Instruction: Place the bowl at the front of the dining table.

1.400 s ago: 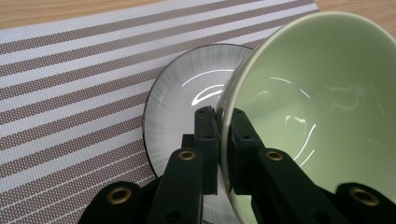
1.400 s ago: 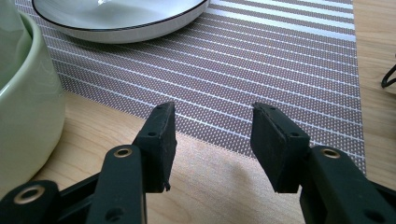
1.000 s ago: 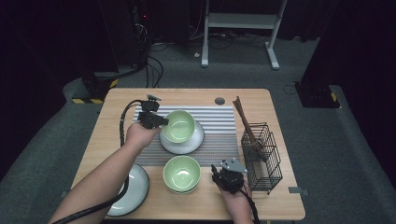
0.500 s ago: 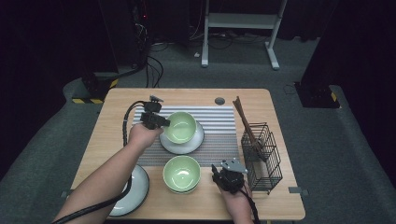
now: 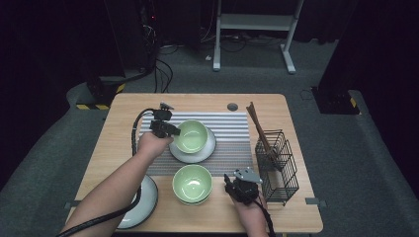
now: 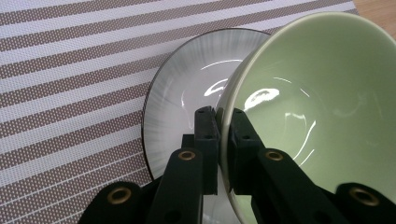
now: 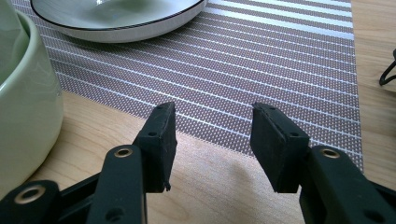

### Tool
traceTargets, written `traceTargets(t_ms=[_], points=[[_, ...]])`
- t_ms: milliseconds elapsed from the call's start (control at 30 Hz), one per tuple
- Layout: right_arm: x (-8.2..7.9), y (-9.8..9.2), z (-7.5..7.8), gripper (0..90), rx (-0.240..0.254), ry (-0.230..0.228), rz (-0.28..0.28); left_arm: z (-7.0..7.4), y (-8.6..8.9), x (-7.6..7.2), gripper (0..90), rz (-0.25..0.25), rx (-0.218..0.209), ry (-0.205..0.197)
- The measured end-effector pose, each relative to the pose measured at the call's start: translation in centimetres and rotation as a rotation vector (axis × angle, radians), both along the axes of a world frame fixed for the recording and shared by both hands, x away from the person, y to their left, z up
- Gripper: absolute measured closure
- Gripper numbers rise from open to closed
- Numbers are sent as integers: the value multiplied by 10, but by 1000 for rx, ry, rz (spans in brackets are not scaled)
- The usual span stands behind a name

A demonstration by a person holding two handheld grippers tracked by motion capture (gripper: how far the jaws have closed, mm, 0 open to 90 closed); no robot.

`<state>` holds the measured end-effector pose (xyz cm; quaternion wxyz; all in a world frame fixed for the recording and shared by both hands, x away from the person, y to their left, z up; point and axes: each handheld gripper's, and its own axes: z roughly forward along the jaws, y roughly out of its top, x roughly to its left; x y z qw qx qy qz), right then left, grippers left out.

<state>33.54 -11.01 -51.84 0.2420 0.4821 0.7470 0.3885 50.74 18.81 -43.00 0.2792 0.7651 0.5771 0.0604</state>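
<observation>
Now, left gripper: clamped on the rim of bowl, over plate, mid-table on the mat.
Right gripper: jaws apart, holding nothing, near the table's front edge.

Wooden table under striped mat

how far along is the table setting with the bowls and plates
Looks done: nothing fully yet. In hand: the left gripper is clamped on the rim of a green bowl, tilted over the plate on the mat. Probably left: the second bowl and near plate. The right gripper rests open.
</observation>
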Motion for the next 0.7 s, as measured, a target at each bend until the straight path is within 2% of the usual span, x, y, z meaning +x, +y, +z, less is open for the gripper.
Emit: traceTargets(t_ms=[167, 233, 700], points=[[0, 0, 0, 505, 1, 5, -3, -4, 0, 1, 842, 1, 10, 10], [0, 0, 0, 505, -2, 2, 1, -6, -1, 1, 842, 2, 0, 16], [0, -1, 0, 505, 0, 0, 0, -11, -7, 5, 841, 12, 4, 32]])
